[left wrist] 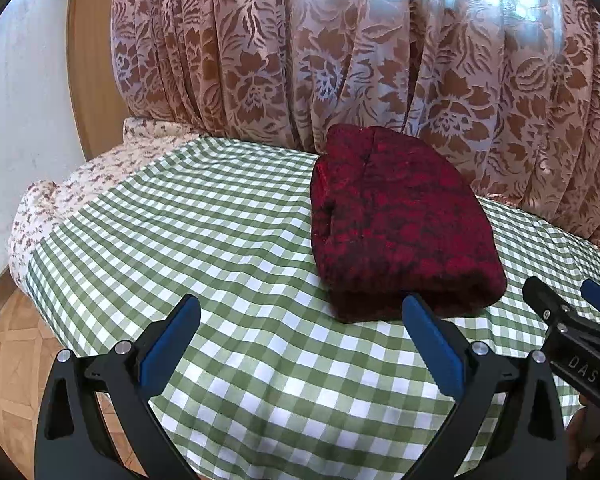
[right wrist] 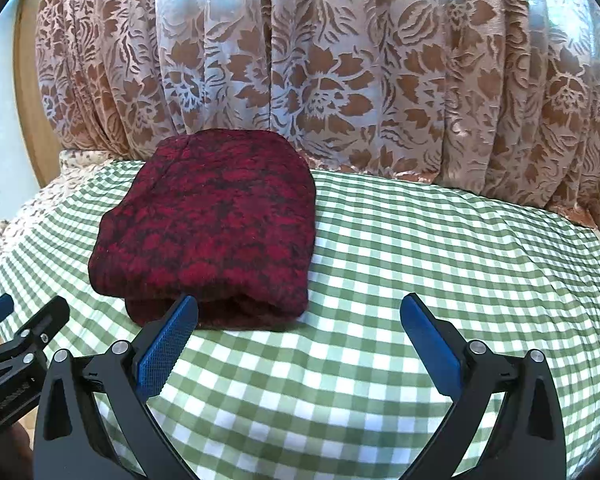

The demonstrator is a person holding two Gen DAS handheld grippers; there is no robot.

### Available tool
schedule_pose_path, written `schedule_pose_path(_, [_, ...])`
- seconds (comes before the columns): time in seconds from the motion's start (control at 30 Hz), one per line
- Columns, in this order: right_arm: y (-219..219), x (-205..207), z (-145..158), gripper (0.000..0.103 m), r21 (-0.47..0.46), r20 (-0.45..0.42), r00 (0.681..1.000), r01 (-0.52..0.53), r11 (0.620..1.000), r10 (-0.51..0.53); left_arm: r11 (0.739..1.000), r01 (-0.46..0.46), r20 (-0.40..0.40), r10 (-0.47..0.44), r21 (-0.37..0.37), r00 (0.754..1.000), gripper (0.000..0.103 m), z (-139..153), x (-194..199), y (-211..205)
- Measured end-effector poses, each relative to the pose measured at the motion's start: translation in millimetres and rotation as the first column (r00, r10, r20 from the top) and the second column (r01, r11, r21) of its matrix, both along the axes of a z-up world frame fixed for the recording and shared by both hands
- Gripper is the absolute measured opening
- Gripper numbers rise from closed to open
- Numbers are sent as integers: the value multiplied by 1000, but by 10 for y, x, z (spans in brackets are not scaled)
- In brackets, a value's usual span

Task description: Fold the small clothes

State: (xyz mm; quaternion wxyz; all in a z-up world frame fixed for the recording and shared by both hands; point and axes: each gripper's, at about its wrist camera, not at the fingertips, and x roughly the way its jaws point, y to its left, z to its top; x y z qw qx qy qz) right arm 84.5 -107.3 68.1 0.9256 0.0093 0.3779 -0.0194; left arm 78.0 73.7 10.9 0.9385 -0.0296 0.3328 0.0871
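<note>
Garment [left wrist: 400,220], dark red and knitted, lies folded into a thick, neat rectangle on a green checked cloth [left wrist: 204,240] covering the counter, toward the far side near a patterned curtain [left wrist: 340,48]. Left gripper [left wrist: 300,328] and right gripper [right wrist: 298,330] hover just near of the garment's near edge, jaws wide apart, holding nothing. The fold looks finished; judging by this, little remains beyond perhaps tidying or setting the garment aside. No other clothes are visible.
</note>
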Motion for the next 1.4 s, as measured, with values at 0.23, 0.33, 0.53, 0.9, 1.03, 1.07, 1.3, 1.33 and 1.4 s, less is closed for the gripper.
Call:
schedule_pose_path(0.23, [-9, -150, -10, 100, 1, 1, 1000, -17, 1000, 17, 1000, -6, 15, 6, 23, 1000, 101, 54, -86, -73])
schedule_pose_path(0.33, [-28, -170, -22, 100, 9, 1, 1000, -20, 1000, 20, 999, -10, 21, 9, 34, 1000, 101, 78, -109, -102])
schedule_pose_path(0.53, [-68, -206, -30, 100, 25, 3, 1000, -10, 1000, 10, 999, -8, 27, 7, 31, 1000, 101, 97, -133, -114])
schedule_pose_path(0.9, [4, -229, -47, 100, 17, -5, 1000, -17, 1000, 17, 1000, -9, 48, 8, 25, 999, 101, 123, -183, -47])
schedule_pose_path(1.03, [33, -249, -36, 100, 13, 2, 1000, -21, 1000, 21, 1000, -12, 52, 11, 19, 999, 101, 142, -210, -22])
schedule_pose_path(1.07, [34, -250, -30, 100, 16, 4, 1000, -21, 1000, 21, 1000, -15, 52, 14, 15, 999, 101, 147, -216, -12])
schedule_pose_path(1.3, [20, -255, 3, 100, 18, 12, 1000, -21, 1000, 21, 1000, -13, 64, 12, 13, 998, 101, 191, -258, -1])
schedule_pose_path(1.33, [19, -253, 3, 100, 21, 9, 1000, -21, 1000, 21, 1000, -11, 66, 9, 18, 998, 101, 196, -265, -10])
schedule_pose_path(1.4, [17, -254, 6, 100, 19, 12, 1000, -24, 1000, 23, 1000, -9, 69, 7, 18, 998, 101, 206, -272, -16])
